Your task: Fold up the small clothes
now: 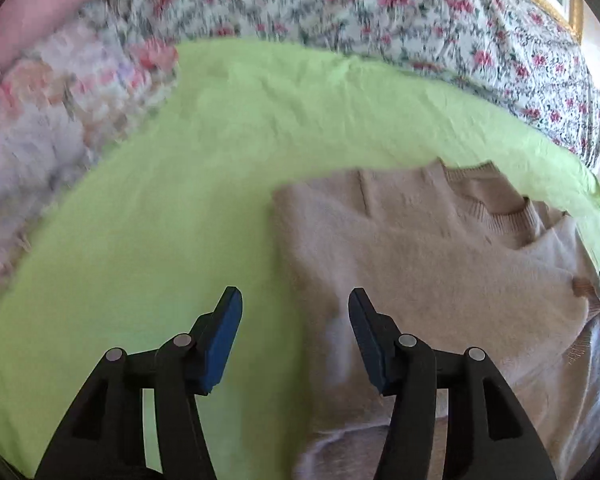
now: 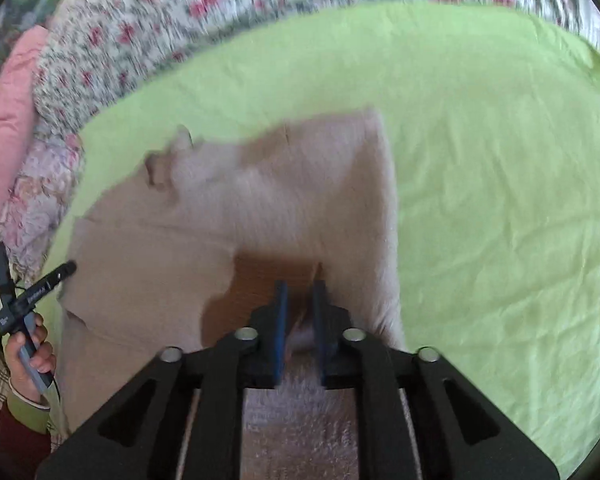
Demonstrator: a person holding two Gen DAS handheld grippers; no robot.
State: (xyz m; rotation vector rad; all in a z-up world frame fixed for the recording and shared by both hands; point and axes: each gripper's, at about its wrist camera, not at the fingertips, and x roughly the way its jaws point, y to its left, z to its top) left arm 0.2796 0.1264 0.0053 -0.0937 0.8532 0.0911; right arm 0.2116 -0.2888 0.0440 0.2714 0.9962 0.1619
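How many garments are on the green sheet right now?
1: a beige knit sweater, partly folded on the light green sheet, with fabric between the right gripper fingers. Anything hidden beneath it can't be ruled out.

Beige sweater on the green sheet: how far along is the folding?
Done: beige sweater lies on the green sheet, one side folded in. In hand: right tongs have fabric between them; left tongs open, empty. Left: remaining folds.

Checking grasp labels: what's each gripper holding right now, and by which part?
Left gripper: jaws open, nothing held. Right gripper: a fold of the beige sweater sits between narrow jaws; whether they pinch it cannot be told.
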